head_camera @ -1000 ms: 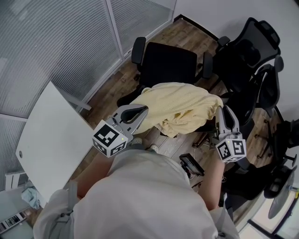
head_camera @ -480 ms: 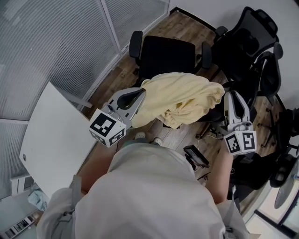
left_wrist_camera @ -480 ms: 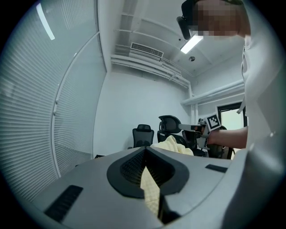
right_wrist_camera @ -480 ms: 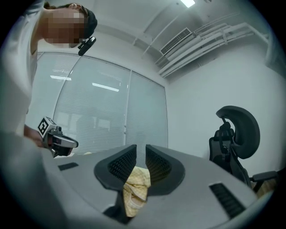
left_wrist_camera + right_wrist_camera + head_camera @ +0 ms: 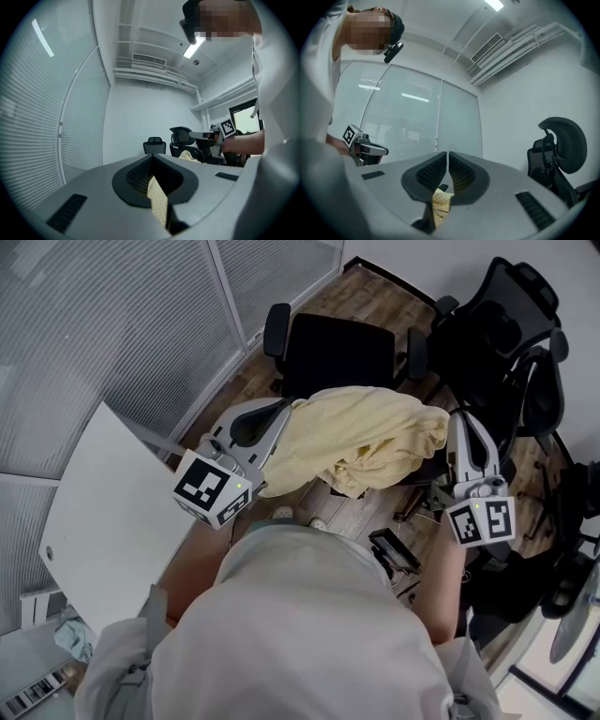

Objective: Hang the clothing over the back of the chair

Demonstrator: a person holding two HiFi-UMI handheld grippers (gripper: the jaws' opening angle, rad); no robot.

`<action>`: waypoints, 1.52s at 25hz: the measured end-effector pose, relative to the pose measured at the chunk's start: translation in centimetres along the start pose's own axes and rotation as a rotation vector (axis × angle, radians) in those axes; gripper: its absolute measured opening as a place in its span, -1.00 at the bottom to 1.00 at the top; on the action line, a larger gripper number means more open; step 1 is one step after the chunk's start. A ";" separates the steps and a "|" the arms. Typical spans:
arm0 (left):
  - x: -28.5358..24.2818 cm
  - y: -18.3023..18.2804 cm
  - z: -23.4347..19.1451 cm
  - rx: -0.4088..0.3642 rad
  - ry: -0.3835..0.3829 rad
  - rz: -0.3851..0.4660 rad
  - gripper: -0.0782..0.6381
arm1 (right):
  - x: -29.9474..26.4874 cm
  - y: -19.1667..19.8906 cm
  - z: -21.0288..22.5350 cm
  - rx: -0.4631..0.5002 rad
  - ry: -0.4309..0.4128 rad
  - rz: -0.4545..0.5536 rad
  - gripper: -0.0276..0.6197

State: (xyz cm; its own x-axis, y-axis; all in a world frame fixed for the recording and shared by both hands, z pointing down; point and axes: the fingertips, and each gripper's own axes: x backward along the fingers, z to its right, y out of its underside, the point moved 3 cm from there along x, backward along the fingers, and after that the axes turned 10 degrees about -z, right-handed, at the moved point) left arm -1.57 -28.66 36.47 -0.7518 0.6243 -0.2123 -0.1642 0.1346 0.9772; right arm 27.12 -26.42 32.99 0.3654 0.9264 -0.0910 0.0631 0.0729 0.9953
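Observation:
A pale yellow garment (image 5: pixel 361 437) hangs bunched between my two grippers, in front of a black office chair (image 5: pixel 337 352). My left gripper (image 5: pixel 291 409) holds its left end; in the left gripper view the jaws (image 5: pixel 151 171) are shut with a strip of yellow cloth (image 5: pixel 158 204) pinched between them. My right gripper (image 5: pixel 459 423) is at the garment's right end. Its jaws (image 5: pixel 447 164) have just been closing and now stand almost together, with yellow cloth (image 5: pixel 440 204) caught low between them. Both grippers point level.
A white table (image 5: pixel 103 512) stands at the left beside a glass wall with blinds (image 5: pixel 112 324). More black mesh chairs (image 5: pixel 511 343) crowd the right. A small dark device (image 5: pixel 394 554) lies on the wooden floor by the person's feet.
Both grippers have risen with the garment, carrying it up and a little towards the chair. The cloth hangs higher above the floor than before.

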 end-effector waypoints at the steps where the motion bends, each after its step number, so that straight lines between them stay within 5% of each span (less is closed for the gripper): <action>1: 0.1 -0.1 -0.1 -0.001 -0.003 0.001 -0.75 | -0.1 -0.2 -0.2 0.003 -0.003 0.005 -0.82; 19: 0.8 -2.7 -1.6 0.008 -0.070 0.103 -0.75 | -1.4 -3.1 -3.6 0.028 -0.056 0.080 -0.85; 38: 0.3 -2.3 -1.5 0.013 -0.045 0.094 -0.75 | -1.6 -3.2 -4.7 0.057 -0.059 0.083 -0.85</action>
State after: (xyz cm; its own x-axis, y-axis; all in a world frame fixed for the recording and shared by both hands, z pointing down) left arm -2.37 -29.99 34.13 -0.7337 0.6689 -0.1195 -0.0858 0.0833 0.9928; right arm 21.98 -26.42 30.09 0.4257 0.9048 -0.0118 0.0827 -0.0259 0.9962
